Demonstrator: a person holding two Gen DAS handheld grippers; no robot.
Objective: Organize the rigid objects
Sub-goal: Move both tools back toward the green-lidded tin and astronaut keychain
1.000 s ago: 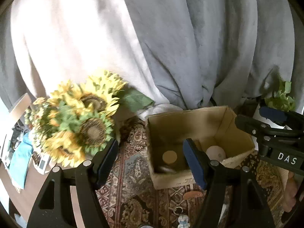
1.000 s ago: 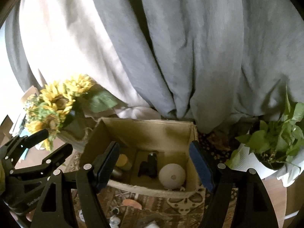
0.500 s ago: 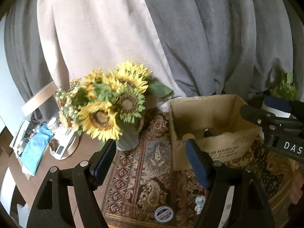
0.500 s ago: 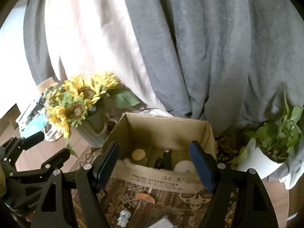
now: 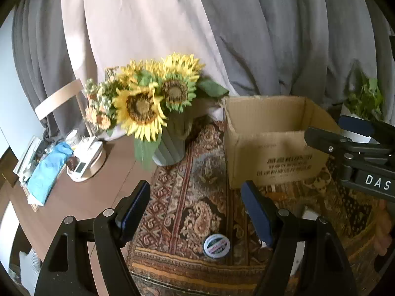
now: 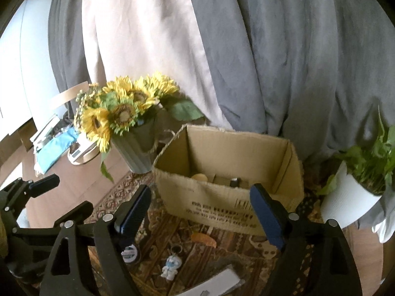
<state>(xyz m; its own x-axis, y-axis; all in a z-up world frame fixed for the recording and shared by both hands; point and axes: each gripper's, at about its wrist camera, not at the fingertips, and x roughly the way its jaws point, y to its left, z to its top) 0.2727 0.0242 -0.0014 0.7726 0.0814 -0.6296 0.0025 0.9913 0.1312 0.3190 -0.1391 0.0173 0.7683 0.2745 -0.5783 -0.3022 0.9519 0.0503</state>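
An open cardboard box (image 5: 271, 153) (image 6: 222, 197) stands on a patterned rug (image 5: 192, 185). Over its front wall I see a round tan lid (image 6: 200, 177) and a dark object (image 6: 234, 181) inside. In front of it lie a round printed tin (image 5: 216, 246) (image 6: 129, 252), a small white-and-blue figure keychain (image 6: 171, 267), an orange piece (image 6: 203, 238) and a flat white object (image 6: 217, 283). My left gripper (image 5: 195, 197) hovers open over the rug above the tin, empty. My right gripper (image 6: 200, 194) faces the box front, its jaws opening with nothing between them.
A grey vase of sunflowers (image 5: 170, 145) stands left of the box. A white pot with a green plant (image 6: 345, 202) sits to its right. A round tray of small items (image 5: 86, 162) and blue cloth lie far left. Grey and pale curtains hang behind.
Both grippers have drawn back from the box and sunk. The box inside is now mostly hidden by its front wall, and the tin and keychain have come into view. The right jaws stand wider.
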